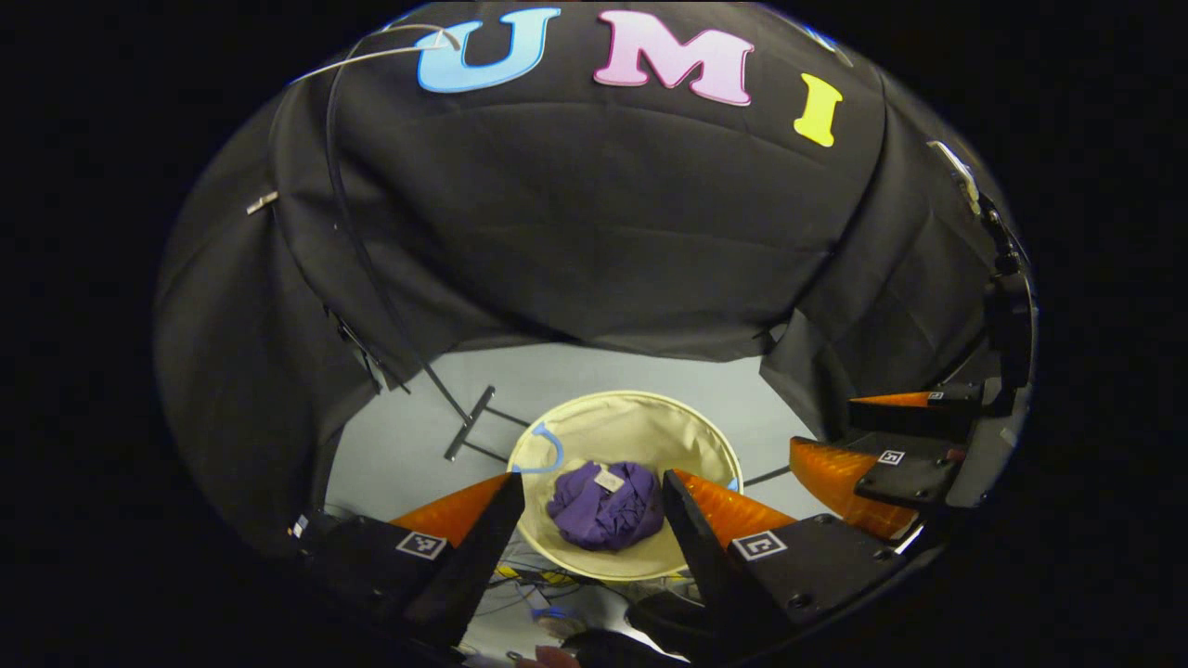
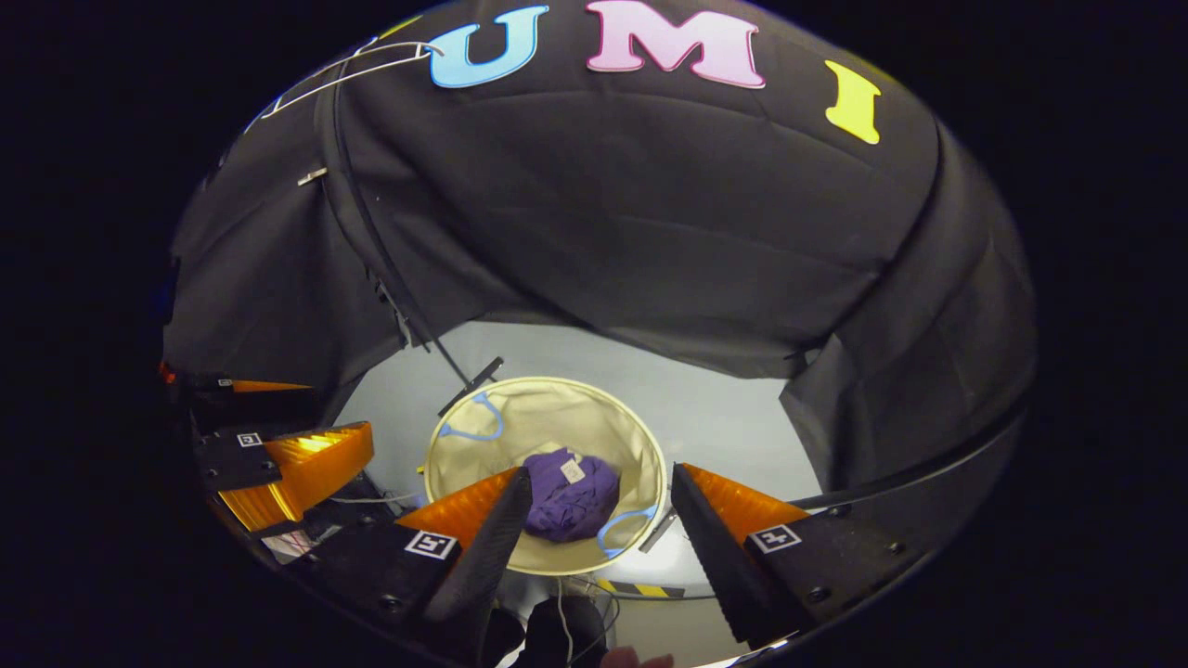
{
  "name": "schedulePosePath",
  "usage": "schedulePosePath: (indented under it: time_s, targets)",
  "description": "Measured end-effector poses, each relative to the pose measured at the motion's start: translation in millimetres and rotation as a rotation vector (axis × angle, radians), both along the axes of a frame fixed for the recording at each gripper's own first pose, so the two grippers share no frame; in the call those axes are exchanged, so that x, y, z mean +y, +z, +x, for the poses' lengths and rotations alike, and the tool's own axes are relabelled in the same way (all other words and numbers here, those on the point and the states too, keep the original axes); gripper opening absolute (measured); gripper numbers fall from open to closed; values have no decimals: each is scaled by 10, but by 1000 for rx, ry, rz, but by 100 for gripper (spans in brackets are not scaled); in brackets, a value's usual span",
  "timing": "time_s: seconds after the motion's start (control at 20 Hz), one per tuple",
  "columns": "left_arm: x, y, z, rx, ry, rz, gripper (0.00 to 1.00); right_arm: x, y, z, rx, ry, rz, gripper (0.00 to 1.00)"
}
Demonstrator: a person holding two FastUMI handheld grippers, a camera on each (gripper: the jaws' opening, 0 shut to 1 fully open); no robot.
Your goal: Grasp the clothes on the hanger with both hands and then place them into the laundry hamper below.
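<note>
Item: purple garment (image 1: 605, 506), crumpled in a heap on the bottom of the cream hamper (image 1: 640, 422), which stands on the grey floor (image 1: 408, 436) below the bare hanger (image 1: 371, 56). Judged light, soft, limp, not fragile; any raised fold would serve as a hold. Left tongs (image 1: 592, 496) and right tongs (image 2: 601, 487) hover above the rim, both spread apart, empty. Task looks done.

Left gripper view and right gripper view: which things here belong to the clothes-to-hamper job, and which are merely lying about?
Part of the job:
- purple garment, bunched inside the hamper
- laundry hamper, on the floor
- white hanger, bare, up by the wall
- left gripper, open above the hamper
- right gripper, open above the hamper

Just lying about:
- black stand on the floor
- loose cables beside the hamper
</note>
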State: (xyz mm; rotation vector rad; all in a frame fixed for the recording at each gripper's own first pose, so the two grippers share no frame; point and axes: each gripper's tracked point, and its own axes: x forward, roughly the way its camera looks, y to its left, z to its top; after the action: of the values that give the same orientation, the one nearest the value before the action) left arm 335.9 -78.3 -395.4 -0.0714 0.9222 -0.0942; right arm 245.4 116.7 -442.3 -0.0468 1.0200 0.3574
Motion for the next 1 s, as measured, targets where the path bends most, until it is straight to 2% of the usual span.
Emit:
schedulePosePath:
  time_s: [0.15,0.35,0.55,0.85,1.0]
  targets:
    - [87,468,52,-101,-12,4,95,-54,503,146,-108,-61,6,98]
    - [281,1324,79,-280,-13,0,95,-71,1282,281,-271,-143,23,98]
    - [522,2181,-26,-448,-6,-13,95,-97,2238,373,-471,-199,30,97]
    - [995,3328,-447,-653,20,-41,95,-119,3627,82,-728,-275,43,97]
    - [1114,3658,-749,-742,5,-49,92,-69,4016,-124,-797,-299,55,96]
